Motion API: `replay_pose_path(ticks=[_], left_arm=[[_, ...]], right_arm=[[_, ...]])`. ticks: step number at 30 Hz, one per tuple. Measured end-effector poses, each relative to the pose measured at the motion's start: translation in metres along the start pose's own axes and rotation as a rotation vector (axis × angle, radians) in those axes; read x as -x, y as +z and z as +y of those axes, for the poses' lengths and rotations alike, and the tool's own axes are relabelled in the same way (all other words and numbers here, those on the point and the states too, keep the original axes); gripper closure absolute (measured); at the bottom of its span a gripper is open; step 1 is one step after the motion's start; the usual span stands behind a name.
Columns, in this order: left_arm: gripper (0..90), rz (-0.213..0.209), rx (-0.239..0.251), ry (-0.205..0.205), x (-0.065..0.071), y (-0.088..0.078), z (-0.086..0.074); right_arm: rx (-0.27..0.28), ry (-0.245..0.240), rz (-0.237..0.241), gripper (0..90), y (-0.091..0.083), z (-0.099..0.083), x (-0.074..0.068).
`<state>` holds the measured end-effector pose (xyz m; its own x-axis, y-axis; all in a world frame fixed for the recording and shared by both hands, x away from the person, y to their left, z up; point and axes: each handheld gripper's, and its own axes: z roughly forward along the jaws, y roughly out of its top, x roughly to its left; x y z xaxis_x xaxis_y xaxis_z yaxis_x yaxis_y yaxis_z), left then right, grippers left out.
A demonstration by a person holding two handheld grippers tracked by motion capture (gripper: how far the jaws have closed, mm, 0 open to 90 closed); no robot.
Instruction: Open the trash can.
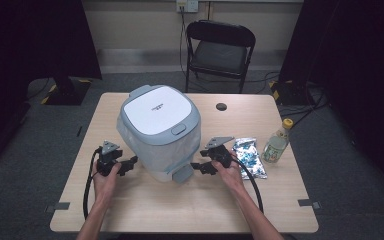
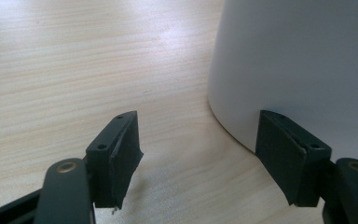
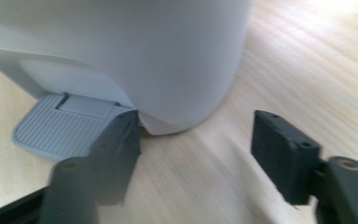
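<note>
Dim room, dark curtains on both sides, grey floor, black folding chair (image 1: 220,47) behind a light wood table (image 1: 145,210). Round cable port (image 1: 221,106) in the tabletop near the far edge.

Left to right across the table:

- Left gripper (image 1: 128,164), held in the person's left hand (image 1: 105,177), sits low at the left flank of the bin, jaws pointing in toward it. Cable (image 1: 86,192) loops back toward the near edge. In the left gripper view (image 2: 198,158) jaws are spread apart, nothing between them but bare table; the bin's white wall (image 2: 298,60) curves just past the right-hand jaw.
- Pedal bin (image 1: 159,130) stands upright at table centre: white body, grey-rimmed lid closed, clear liner bunched below the rim, grey foot pedal (image 1: 182,173) facing the person.
- Right gripper (image 1: 198,167), in the right hand (image 1: 228,170), is just right of the pedal, jaws aimed at the bin base. Right gripper view (image 3: 196,149): jaws apart, holding nothing; ribbed pedal (image 3: 58,128) sits beyond the left-hand jaw, bin wall (image 3: 144,56) straight ahead.
- Shiny blue-and-silver foil packet (image 1: 248,157) lies flat just right of the right hand.
- Small clear bottle (image 1: 277,142) with yellow cap stands upright beside the packet, near the right edge.
</note>
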<state>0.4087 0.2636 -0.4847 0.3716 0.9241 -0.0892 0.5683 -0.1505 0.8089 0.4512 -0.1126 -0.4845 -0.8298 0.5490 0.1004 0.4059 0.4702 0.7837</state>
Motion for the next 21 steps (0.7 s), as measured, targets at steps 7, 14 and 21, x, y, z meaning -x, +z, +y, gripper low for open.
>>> replay_pose_path(ticks=[7, 14, 21], left_arm=[[29.4, 0.019, -0.003, -0.011, 0.0, 0.002, 0.0], [34.6, 0.059, -0.019, 0.026, 0.001, 0.01, 0.007], [56.6, 0.084, 0.017, 0.056, 0.005, 0.022, 0.013]], right_arm=[[0.072, 0.043, -0.16, 31.2, -0.004, 0.006, 0.016], [0.169, 0.099, -0.179, 45.1, 0.003, 0.026, 0.023], [0.144, 0.091, -0.051, 47.3, -0.007, 0.017, 0.011]])
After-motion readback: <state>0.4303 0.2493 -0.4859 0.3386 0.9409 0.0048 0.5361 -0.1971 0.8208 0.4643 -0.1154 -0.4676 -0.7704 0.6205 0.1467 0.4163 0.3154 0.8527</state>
